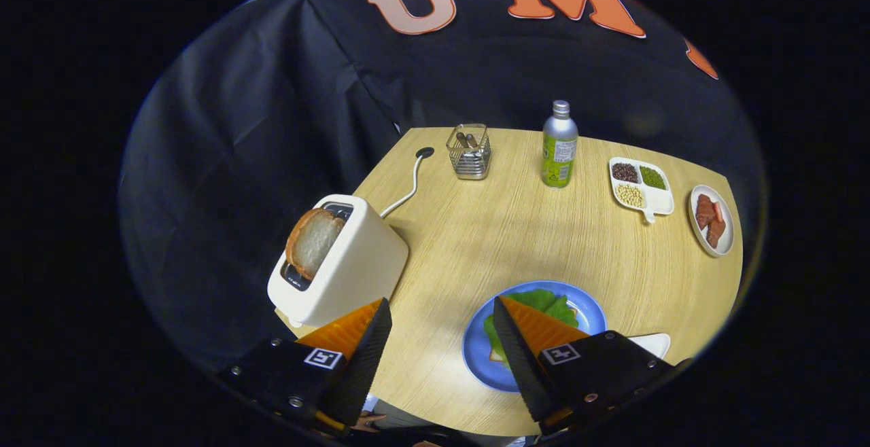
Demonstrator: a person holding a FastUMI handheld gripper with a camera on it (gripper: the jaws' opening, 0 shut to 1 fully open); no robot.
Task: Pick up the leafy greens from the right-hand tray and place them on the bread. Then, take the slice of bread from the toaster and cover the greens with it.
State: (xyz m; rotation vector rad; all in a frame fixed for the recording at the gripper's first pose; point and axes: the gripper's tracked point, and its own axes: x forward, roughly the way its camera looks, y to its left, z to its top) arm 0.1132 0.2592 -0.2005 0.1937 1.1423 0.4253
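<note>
A wooden counter (pixel 489 243) is carrying everything here, running out from the fingers toward the dark cloth wall behind it. The toaster (pixel 353 270) is sitting near the counter's left edge, just ahead of the left finger, with a slice of bread (pixel 312 242) standing up out of its slot and leaning slightly; a white cord (pixel 408 192) is trailing from the toaster back across the wood. A blue plate (pixel 584 311) is lying just ahead of the right finger, which is covering part of it, and the leafy greens (pixel 544 303) are resting on that plate, on top of a slice of bread of which only a thin edge is showing under the leaves. A corner of a white tray (pixel 652 344) is peeking out beside the plate, to its right. Farther back, a bottle (pixel 559 145) is standing upright, with a small wire basket (pixel 469 151) to its left and a divided dish (pixel 642 185) holding three kinds of beans to its right; beyond that dish, a small oval plate (pixel 711 219) is holding pieces of reddish meat. The gripper (pixel 442 308) is hovering above the counter with its fingers spread wide apart, gripping nothing and touching nothing, with bare wood showing between them.
</note>
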